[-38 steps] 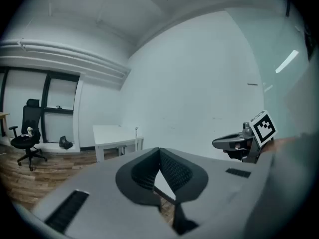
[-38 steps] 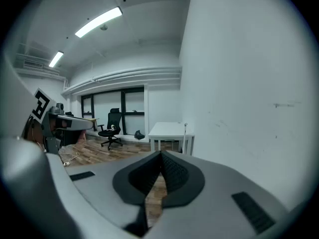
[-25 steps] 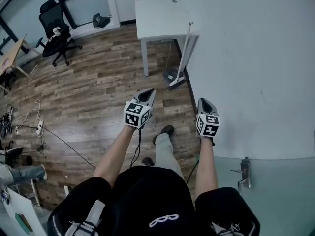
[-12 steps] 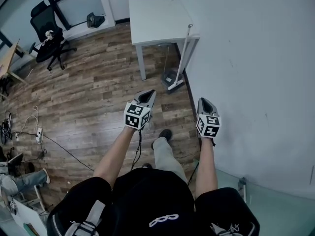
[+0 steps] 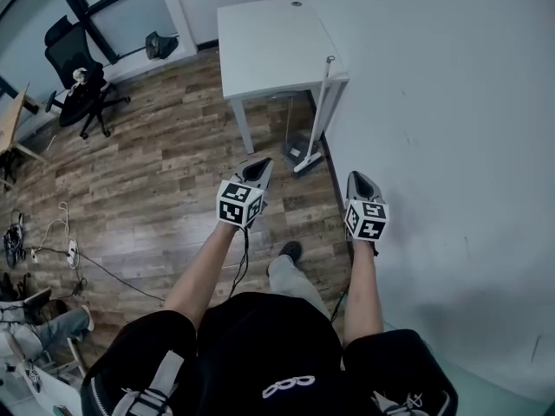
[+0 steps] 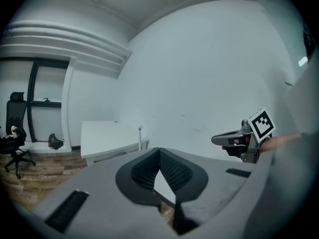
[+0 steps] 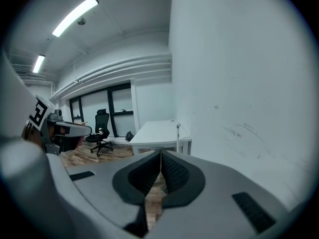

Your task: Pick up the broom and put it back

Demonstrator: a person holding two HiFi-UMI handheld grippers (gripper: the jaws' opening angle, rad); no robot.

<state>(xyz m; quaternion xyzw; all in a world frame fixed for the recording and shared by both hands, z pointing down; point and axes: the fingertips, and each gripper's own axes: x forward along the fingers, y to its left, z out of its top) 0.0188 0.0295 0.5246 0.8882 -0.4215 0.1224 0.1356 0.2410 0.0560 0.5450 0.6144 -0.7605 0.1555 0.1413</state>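
The broom (image 5: pixel 317 111) stands propped against the table (image 5: pixel 269 42), at the corner nearest the wall (image 5: pixel 434 102). Its handle tip shows just above the tabletop edge, and its head is on the floor beside the table leg.

Both grippers are well short of the table and hold nothing. Your left gripper (image 5: pixel 259 165) has its tips touching, with only the table in sight beyond them. Your right gripper (image 5: pixel 358 178) is fully closed, with nothing between the pads.

- The step in hand looks like the approach, so close in on the table's wall-side corner before you reach.
- Open the jaws wide before you get to the table. Closed tips would likely knock the handle and send it sliding along the table edge.
- The right gripper sits on the wall side of the table, in line with the broom, so lead with it.
- Take the handle partway down, below the tabletop edge, with the pads square across it.
- Bring the left gripper in lower on the handle to steady it.
- Lift straight up from the table edge, and mind the dark pan (image 5: pixel 293 149) under the table beside the head.
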